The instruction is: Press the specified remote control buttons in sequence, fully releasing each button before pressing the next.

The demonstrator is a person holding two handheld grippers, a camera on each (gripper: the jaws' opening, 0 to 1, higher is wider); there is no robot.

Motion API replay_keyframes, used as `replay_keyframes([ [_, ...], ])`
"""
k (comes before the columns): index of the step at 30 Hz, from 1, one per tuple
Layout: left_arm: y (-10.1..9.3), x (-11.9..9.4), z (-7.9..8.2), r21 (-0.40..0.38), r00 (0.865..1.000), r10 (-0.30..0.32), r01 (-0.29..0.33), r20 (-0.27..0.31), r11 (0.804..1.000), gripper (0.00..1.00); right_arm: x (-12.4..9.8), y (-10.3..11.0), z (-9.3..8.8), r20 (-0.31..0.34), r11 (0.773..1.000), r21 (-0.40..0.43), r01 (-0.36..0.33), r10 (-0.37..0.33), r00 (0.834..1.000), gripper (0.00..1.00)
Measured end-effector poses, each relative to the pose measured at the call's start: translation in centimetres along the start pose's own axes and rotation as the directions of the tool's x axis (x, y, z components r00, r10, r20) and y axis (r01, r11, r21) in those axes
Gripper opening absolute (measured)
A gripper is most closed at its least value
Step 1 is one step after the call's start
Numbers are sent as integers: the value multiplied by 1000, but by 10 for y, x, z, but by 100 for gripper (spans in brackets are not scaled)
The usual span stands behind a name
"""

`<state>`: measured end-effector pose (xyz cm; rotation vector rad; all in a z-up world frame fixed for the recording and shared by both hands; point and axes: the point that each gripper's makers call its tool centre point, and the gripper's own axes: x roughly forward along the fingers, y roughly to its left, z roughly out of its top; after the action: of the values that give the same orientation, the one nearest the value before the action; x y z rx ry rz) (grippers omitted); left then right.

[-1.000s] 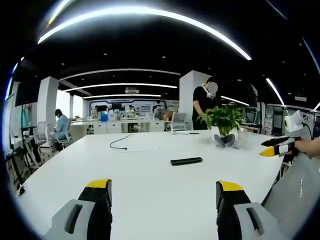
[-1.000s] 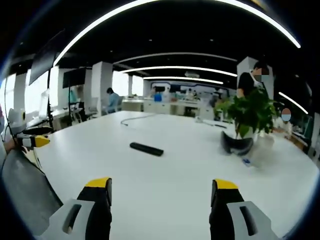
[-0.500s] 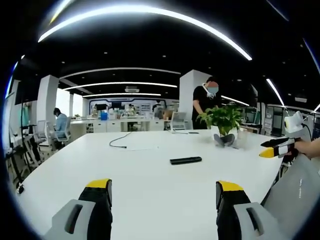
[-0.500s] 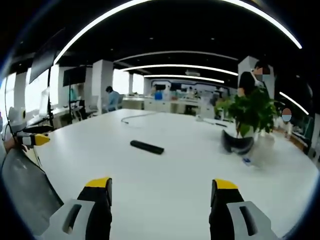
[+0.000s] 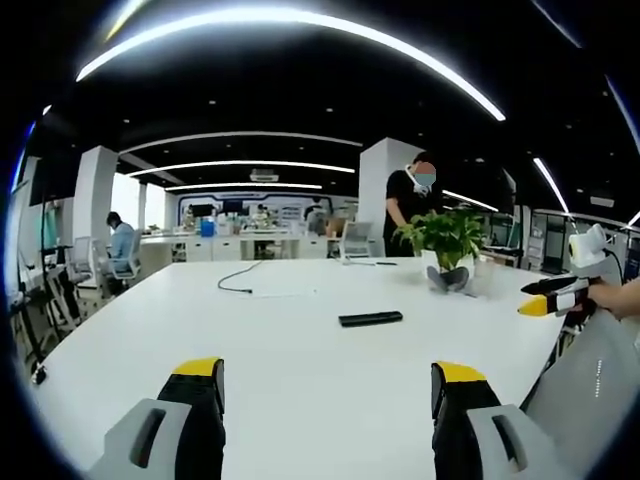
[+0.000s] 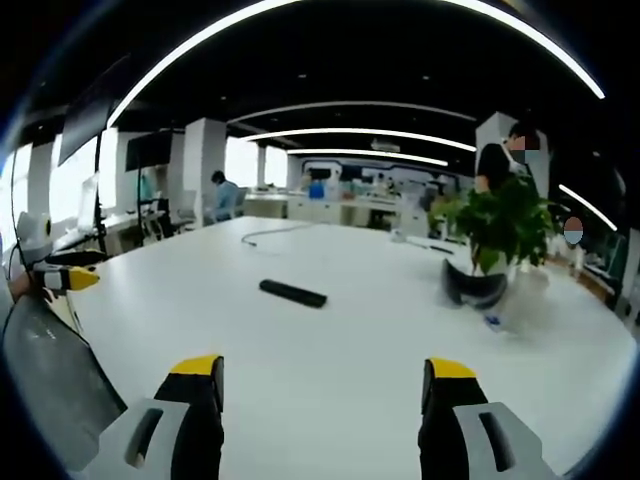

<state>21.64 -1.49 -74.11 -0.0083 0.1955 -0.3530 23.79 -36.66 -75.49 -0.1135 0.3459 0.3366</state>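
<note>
- remote control: black, slim, lying flat on the white table, nothing touching it. in the left gripper view it sits ahead of the jaws and a little toward the right one; in the right gripper view it sits ahead and nearer the left jaw.
- left gripper: jaws spread wide, yellow-tipped, nothing between them, held above the near table edge and well apart from the remote. it also shows at the left edge of the right gripper view, where its jaw gap cannot be told.
- right gripper: jaws spread wide, nothing held, well short of the remote. seen from the side at the right edge of the left gripper view.
- potted plant: green, leafy, on the table beyond the remote, toward the right.
- dark curved object: lying at the foot of the plant; kind unclear.
- cable: thin, dark, lying on the far part of the table.
- standing person: dark top, behind the plant.
- seated person: at a far desk on the left.
</note>
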Motion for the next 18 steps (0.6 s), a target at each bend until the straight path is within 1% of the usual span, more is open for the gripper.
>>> replay_keyframes([
  [5, -2, 1, -1, 2, 1000, -2, 2, -7, 1000, 88, 1, -1, 1, 2, 1000, 11, 4, -4, 1000, 80],
  [10, -3, 2, -1, -1, 1000, -1, 1, -10, 1000, 88, 2, 3, 1, -11, 1000, -1, -5, 5, 1000, 80],
  [14, -4, 2, -1, 2, 1000, -4, 4, -12, 1000, 88, 3, 4, 3, -2, 1000, 13, -3, 3, 1000, 84],
  [16, -3, 3, 0, 1, 1000, -2, 2, -11, 1000, 88, 4, 5, 2, -16, 1000, 4, -2, 2, 1000, 85],
  [18, -3, 2, 0, -1, 1000, 1, -1, -10, 1000, 88, 4, 7, 3, -11, 1000, -2, -8, 8, 1000, 85],
])
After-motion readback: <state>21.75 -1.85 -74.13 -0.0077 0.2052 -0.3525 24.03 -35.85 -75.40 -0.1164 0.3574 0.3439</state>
